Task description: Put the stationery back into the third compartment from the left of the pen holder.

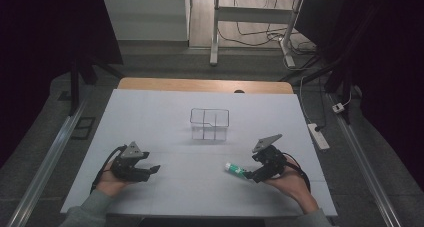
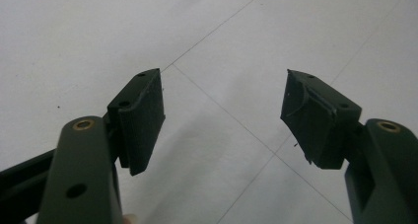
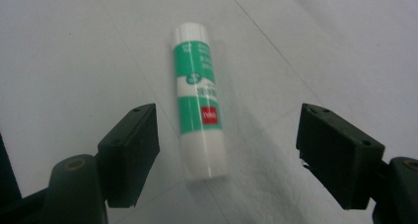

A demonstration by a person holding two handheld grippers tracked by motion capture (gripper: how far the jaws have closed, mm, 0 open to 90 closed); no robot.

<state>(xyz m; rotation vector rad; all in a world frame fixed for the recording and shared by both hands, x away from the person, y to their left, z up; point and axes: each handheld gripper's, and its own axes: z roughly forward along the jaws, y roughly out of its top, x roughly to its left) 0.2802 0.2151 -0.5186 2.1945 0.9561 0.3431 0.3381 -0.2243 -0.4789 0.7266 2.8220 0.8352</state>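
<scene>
Right hand-held gripper (image 3: 226,150) stood spread over the glue stick (image 3: 199,100), which lay on the counter (image 1: 165,122). I judged centring the tube before pinching best. Left hand-held gripper (image 2: 224,118) spread, empty.

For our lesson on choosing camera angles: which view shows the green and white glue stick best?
The right gripper view: the glue stick lies large between the open right gripper, its label visible. The high view shows it small at that gripper's tip. The left gripper view shows bare table.

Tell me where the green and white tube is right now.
In the high view the green and white tube lies flat on the white table, right of centre, just ahead of the open right tongs.
</scene>
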